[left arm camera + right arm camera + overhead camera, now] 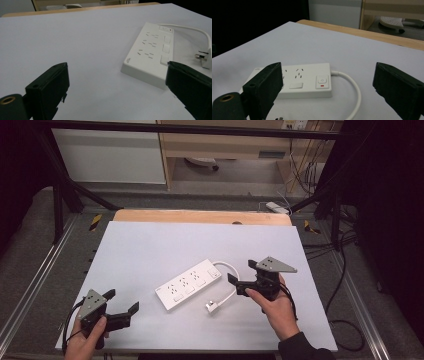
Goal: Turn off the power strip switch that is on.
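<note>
White power strip [188, 284] lies slantwise at the centre of the frame on our pale surface [150, 250], its cord [231, 280] looping round to the plug [212, 306] just below its right end. Our right tongs [242, 274] hover just right of the strip, released, nothing between the jaws. Our left tongs [122, 301] sit at lower left, well apart from it, also released and holding nothing.
</note>
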Demonstrator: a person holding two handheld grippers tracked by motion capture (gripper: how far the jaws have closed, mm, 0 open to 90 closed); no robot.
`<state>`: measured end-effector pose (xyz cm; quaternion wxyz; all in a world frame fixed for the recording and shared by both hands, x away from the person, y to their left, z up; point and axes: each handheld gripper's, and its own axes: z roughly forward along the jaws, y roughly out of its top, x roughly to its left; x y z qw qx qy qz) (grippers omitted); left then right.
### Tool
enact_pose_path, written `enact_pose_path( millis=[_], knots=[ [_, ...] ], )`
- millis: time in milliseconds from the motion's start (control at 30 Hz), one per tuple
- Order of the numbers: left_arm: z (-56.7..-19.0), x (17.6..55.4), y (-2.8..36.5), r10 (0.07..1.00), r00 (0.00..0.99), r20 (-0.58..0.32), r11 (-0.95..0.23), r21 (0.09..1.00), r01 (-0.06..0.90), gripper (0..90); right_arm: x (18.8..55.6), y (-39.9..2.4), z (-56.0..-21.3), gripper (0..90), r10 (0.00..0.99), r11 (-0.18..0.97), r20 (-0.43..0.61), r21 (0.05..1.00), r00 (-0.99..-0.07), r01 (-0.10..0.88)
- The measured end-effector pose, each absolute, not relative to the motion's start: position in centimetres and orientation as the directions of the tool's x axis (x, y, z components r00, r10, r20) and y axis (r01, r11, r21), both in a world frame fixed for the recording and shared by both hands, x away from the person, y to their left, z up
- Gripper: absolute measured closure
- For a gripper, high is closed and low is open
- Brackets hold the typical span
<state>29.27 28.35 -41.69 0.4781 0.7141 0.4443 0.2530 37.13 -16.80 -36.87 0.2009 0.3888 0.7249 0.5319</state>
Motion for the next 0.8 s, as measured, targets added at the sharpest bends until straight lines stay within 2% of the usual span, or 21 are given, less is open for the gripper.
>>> enact_pose_path(
  millis=[67, 100, 167, 200, 233, 367, 800],
  knots=[
    [-41.7, 29.3, 28.3, 0.875, 0.48, -0.064, -0.148, 0.908, 0.392, 5.0, 37.1, -16.6, -36.8, 13.8, 0.777, 0.133, 0.119, 0.929, -0.619, 0.345],
    [-41.7, 29.2, 28.3, 0.875, 0.48, -0.064, -0.148, 0.908, 0.391, 5.0, 37.1, -16.3, -36.6, 19.5, 0.772, 0.136, 0.108, 0.934, -0.627, 0.329],
    [-41.7, 29.2, 28.3, 0.875, 0.48, -0.064, -0.148, 0.908, 0.391, 5.0, 37.1, -15.9, -36.4, 25.5, 0.766, 0.142, 0.098, 0.938, -0.636, 0.317],
    [-41.7, 29.2, 28.3, 0.876, 0.479, -0.064, -0.148, 0.908, 0.392, 5.0, 37.1, -15.9, -36.4, 25.5, 0.766, 0.142, 0.098, 0.938, -0.636, 0.317],
    [-41.7, 29.3, 28.3, 0.876, 0.478, -0.063, -0.149, 0.908, 0.392, 5.0, 37.0, -15.5, -36.3, 30.3, 0.765, 0.15, 0.085, 0.94, -0.639, 0.305],
    [-41.7, 29.3, 28.3, 0.876, 0.478, -0.063, -0.149, 0.907, 0.393, 5.0, 37.0, -14.8, -36.4, 37.7, 0.768, 0.163, 0.058, 0.945, -0.637, 0.284],
    [-41.7, 29.3, 28.4, 0.875, 0.48, -0.062, -0.151, 0.907, 0.393, 5.0, 36.7, -12.4, -36.6, 63.7, 0.726, 0.166, 0.065, 0.949, -0.685, 0.267]
  ],
)
